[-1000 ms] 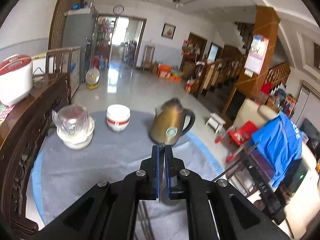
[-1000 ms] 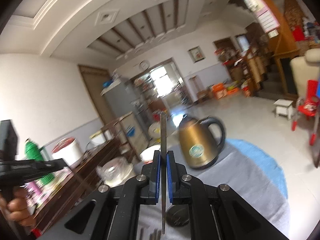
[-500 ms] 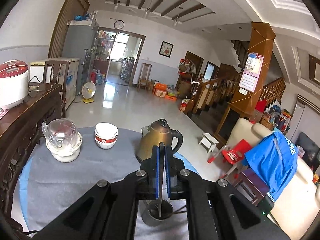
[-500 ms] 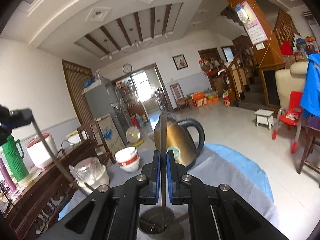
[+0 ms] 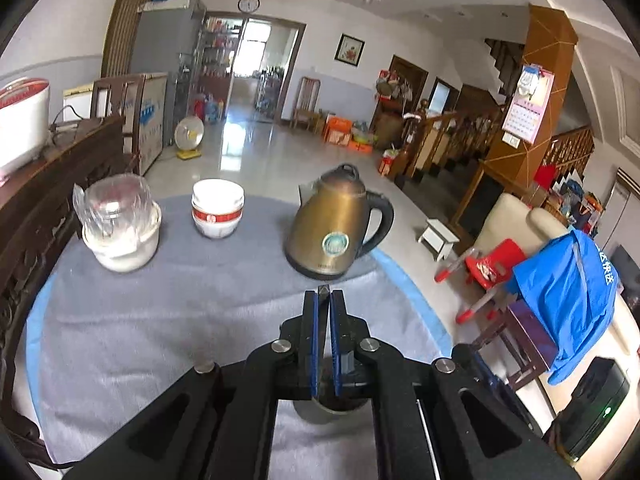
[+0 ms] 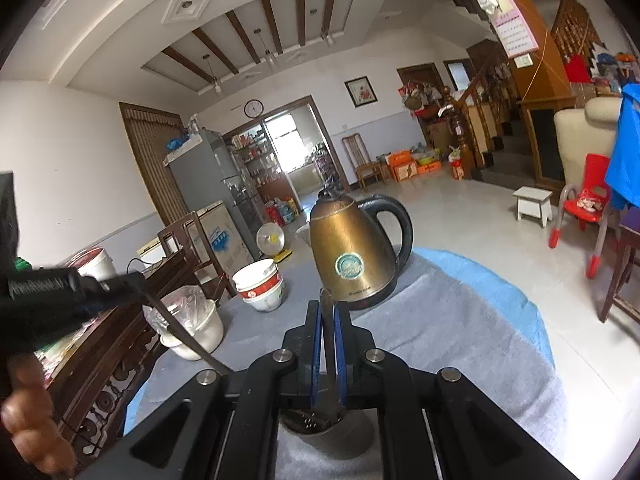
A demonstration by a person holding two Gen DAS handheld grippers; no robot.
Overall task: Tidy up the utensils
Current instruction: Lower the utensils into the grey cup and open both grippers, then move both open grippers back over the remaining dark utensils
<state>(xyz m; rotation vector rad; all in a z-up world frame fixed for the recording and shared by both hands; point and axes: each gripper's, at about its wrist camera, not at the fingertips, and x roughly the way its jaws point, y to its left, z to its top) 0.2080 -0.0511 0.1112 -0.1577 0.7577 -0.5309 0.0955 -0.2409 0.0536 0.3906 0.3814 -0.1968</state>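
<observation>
In the left wrist view my left gripper (image 5: 323, 300) is shut on a thin dark chopstick (image 5: 323, 290), whose tip just shows above the blue pads. A round metal utensil holder (image 5: 320, 414) sits on the grey cloth right beneath those fingers. My right gripper (image 6: 327, 314) is shut on another dark chopstick (image 6: 329, 340), which runs down into the perforated metal holder (image 6: 320, 438). From the right wrist view the left gripper (image 6: 134, 282) comes in from the left, its chopstick (image 6: 180, 328) slanting down toward the holder.
A brass-coloured kettle (image 5: 336, 232) stands just beyond the holder. Stacked white and red bowls (image 5: 218, 212) and a white pot with a plastic bag (image 5: 120, 236) sit at the far left of the round table (image 5: 120, 328). A dark carved sideboard (image 6: 108, 344) borders the left.
Both grippers have come down over the holder. The right chopstick, which stood high above the pads, now barely clears them. The left gripper has moved in toward the holder.
</observation>
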